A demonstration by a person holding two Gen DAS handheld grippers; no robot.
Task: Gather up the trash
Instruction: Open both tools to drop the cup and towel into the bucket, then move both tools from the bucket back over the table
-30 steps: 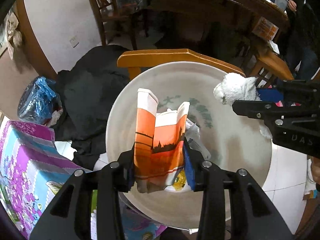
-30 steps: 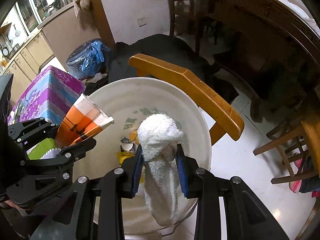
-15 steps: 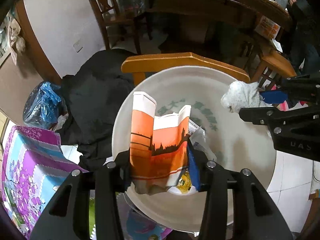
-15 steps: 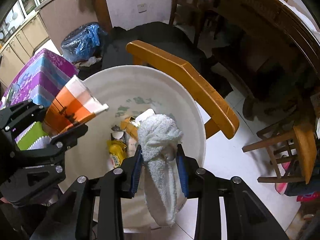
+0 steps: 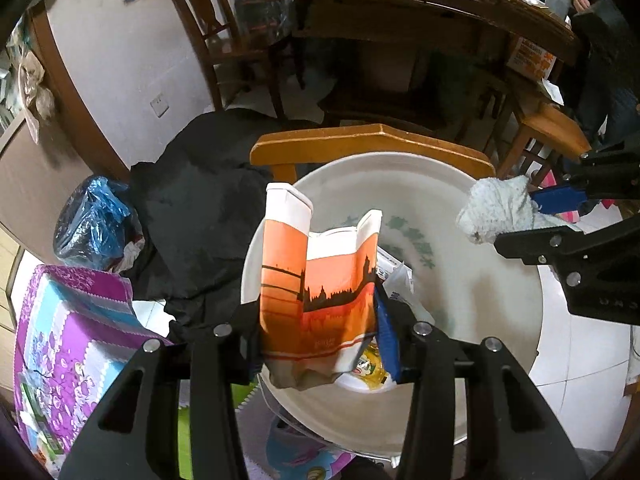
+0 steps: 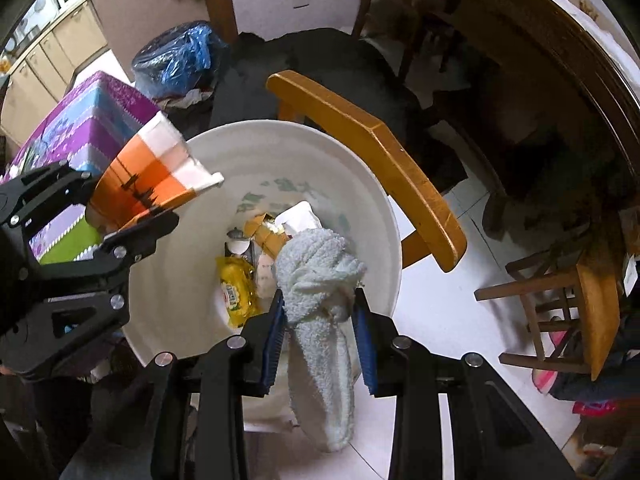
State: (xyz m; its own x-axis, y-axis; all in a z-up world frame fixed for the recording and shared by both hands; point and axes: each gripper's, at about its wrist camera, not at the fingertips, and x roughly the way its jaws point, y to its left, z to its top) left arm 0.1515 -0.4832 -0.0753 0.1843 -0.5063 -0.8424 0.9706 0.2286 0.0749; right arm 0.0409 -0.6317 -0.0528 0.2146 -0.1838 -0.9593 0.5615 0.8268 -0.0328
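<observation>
Change since earlier: both views now look more steeply into the white basin (image 6: 372, 216), so more of the litter on its floor shows; the left jaws have just been opening a little, with the orange carton (image 5: 320, 280) between them all the while.
Left gripper (image 5: 320, 344): jaws set a carton's width apart, the blue pad on the right side against the carton's edge; the carton stands upright between the fingers, its torn top open, above the near left part of the basin.
Right gripper (image 6: 320, 336): jaws narrow, both blue pads pressing a knotted white towel (image 6: 316, 276); the knot bulges beyond the pads over the near rim of the basin, the tail hangs back between the fingers.
Only in right view: the basin floor, with a yellow packet (image 6: 236, 292), a brown cardboard piece (image 6: 266, 236) and a white tray-like scrap (image 6: 298, 216) lying close together; the carton's side as it leans out over the left rim.
Only in left view: the carton's printed skyline face, and the towel's end sticking out leftward from the right gripper at the far right rim.
Surroundings: wooden chair back (image 5: 372, 144) just beyond the basin; purple patterned box (image 5: 68, 332) at left; blue plastic bag (image 5: 90, 220) beyond that box.
</observation>
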